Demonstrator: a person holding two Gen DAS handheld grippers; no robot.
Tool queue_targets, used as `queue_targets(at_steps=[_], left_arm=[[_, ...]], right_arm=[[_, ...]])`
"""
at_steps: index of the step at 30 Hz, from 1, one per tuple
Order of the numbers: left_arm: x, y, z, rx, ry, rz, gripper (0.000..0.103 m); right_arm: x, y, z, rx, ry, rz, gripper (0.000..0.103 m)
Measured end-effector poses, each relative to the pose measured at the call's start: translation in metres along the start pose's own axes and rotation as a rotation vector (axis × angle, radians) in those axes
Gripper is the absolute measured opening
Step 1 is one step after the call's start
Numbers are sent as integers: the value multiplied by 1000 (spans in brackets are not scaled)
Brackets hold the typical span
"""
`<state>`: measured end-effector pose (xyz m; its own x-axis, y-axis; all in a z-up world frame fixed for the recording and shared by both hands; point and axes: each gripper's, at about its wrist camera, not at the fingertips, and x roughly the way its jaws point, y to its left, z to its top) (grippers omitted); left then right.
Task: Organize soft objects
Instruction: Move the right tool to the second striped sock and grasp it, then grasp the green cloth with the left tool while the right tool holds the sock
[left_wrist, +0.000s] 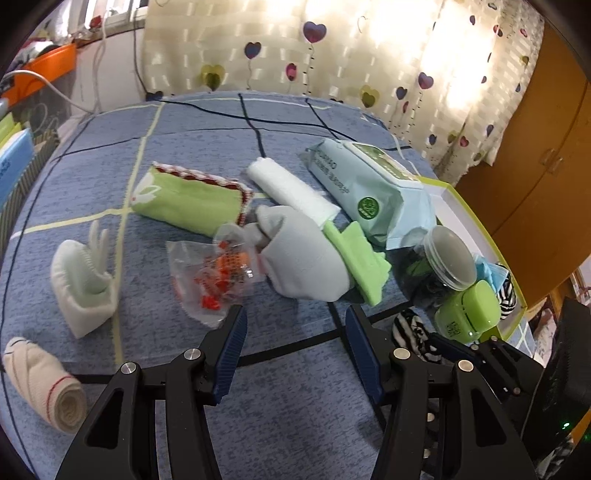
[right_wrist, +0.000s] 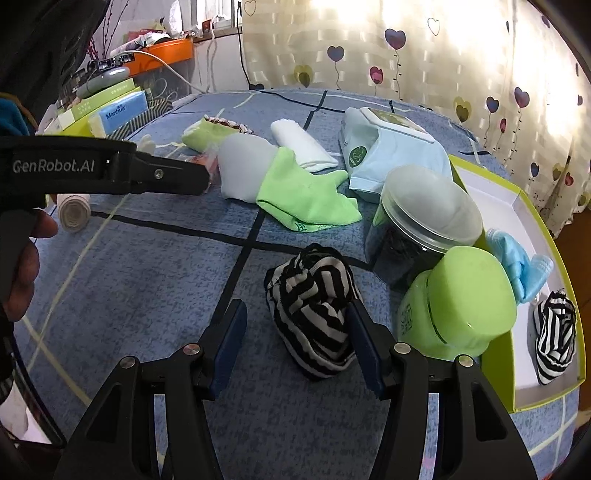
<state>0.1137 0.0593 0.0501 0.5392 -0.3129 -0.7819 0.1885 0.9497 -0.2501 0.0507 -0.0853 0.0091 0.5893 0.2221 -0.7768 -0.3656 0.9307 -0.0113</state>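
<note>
On the blue bedspread (right_wrist: 147, 295), a rolled black-and-white striped sock (right_wrist: 314, 306) lies between the fingers of my right gripper (right_wrist: 295, 317). The gripper is open: the right pad is at the sock's edge and the left pad stands apart from it. My left gripper (left_wrist: 295, 328) is open with nothing between its fingers. Just beyond it lie a grey-and-green sock (left_wrist: 306, 258) and a clear bag of orange pieces (left_wrist: 214, 273). In the right wrist view, the left gripper (right_wrist: 170, 177) reaches in from the left, held by a hand (right_wrist: 22, 258). A second striped sock (right_wrist: 554, 332) lies in the box.
A white box with a green rim (right_wrist: 498, 369) at the right holds a blue mask (right_wrist: 521, 266). In front of it stand a green jar (right_wrist: 458, 314) and a clear jar (right_wrist: 424, 221). A wipes pack (left_wrist: 369, 184), a white roll (left_wrist: 291, 188), a green pouch (left_wrist: 184, 199), a white glove (left_wrist: 85, 280) and a rolled bandage (left_wrist: 40, 384) lie around.
</note>
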Motion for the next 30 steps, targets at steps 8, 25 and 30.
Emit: queue_targets(at_steps=[8, 25, 30], left_arm=[[11, -14, 7, 18, 19, -40, 55], [41, -58, 14, 75, 58, -50, 55], [50, -61, 18, 67, 65, -34, 55]], right_arm=[[1, -3, 2, -5, 5, -25, 27], [-24, -18, -2, -11, -16, -19, 14], [-26, -24, -4, 3, -16, -13, 14]])
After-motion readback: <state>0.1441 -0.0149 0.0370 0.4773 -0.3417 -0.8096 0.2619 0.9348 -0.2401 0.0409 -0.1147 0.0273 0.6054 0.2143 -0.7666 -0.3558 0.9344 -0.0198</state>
